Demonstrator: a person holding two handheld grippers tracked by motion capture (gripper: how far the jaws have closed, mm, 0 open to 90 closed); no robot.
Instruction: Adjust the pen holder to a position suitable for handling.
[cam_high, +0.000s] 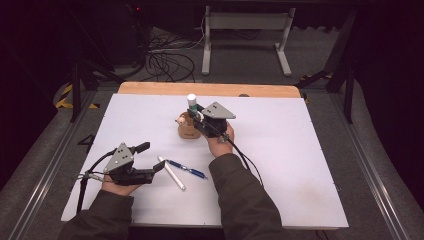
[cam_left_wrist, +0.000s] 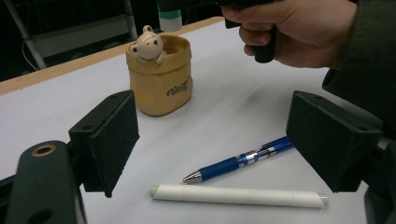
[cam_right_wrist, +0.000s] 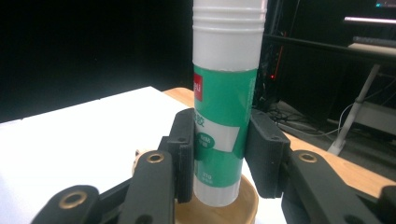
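My right gripper (cam_high: 197, 117) (cam_right_wrist: 219, 158) is shut on a white and green glue stick (cam_high: 191, 101) (cam_right_wrist: 226, 107), held upright. The stick's lower end hangs just over the mouth of a tan pouch-shaped cup (cam_high: 186, 127) (cam_left_wrist: 161, 84) (cam_right_wrist: 245, 205) with a small bear figure (cam_left_wrist: 148, 44) on its rim. At the front left, my left gripper (cam_high: 152, 156) (cam_left_wrist: 222, 140) rests open on the mat with nothing between its jaws. A blue pen (cam_high: 187, 169) (cam_left_wrist: 238, 161) and a white pen (cam_high: 171, 173) (cam_left_wrist: 238, 196) lie on the mat just in front of those jaws.
A white mat (cam_high: 280, 150) covers the table, and a strip of wood (cam_high: 210, 89) shows along its far edge. Behind the table, on the floor, are tangled cables (cam_high: 167, 62) and a white desk frame (cam_high: 247, 30).
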